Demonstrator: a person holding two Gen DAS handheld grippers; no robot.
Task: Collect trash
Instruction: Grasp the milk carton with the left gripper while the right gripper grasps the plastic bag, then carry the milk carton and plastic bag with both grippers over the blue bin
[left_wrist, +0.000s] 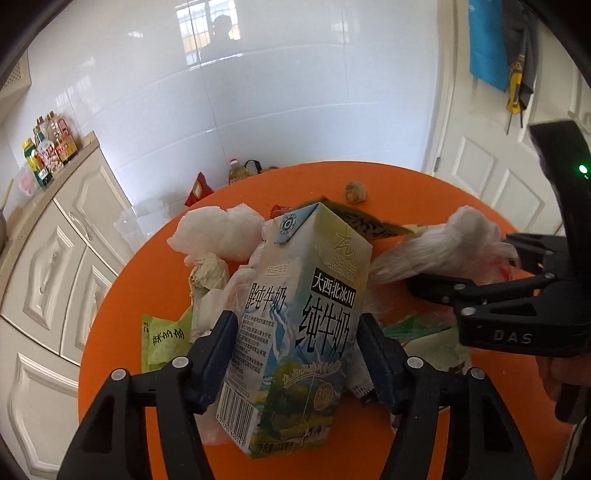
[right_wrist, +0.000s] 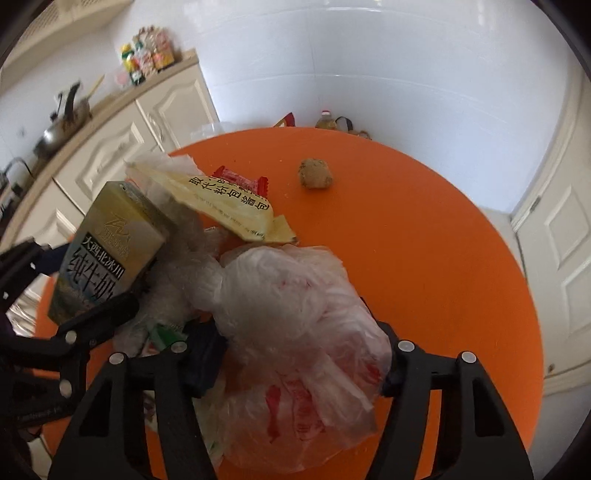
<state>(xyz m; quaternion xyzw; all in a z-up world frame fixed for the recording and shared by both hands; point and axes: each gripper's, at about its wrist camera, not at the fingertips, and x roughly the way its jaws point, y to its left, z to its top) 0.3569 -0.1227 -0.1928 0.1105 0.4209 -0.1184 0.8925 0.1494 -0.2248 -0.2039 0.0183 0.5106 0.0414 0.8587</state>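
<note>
A blue-and-white milk carton (left_wrist: 295, 314) stands tilted over the trash pile on the round orange table (left_wrist: 406, 192). My left gripper (left_wrist: 295, 325) is shut on it, a blue pad pressing each side. In the right wrist view the same carton (right_wrist: 107, 251) sits at the left with the left gripper (right_wrist: 74, 288) around it. A crumpled white plastic bag with red print (right_wrist: 295, 314) bulges between the pads of my right gripper (right_wrist: 295, 350), which is shut on it. The left wrist view shows that bag (left_wrist: 443, 243) and the right gripper (left_wrist: 476, 258) at the right.
On the table lie crumpled tissues (left_wrist: 218, 232), a green wrapper (left_wrist: 162, 339), a yellow sachet (right_wrist: 229, 203), a red wrapper (right_wrist: 240, 179) and a brown lump (right_wrist: 316, 173). Cream cabinets (left_wrist: 55, 258) stand on the left, a white door (left_wrist: 491, 177) on the right.
</note>
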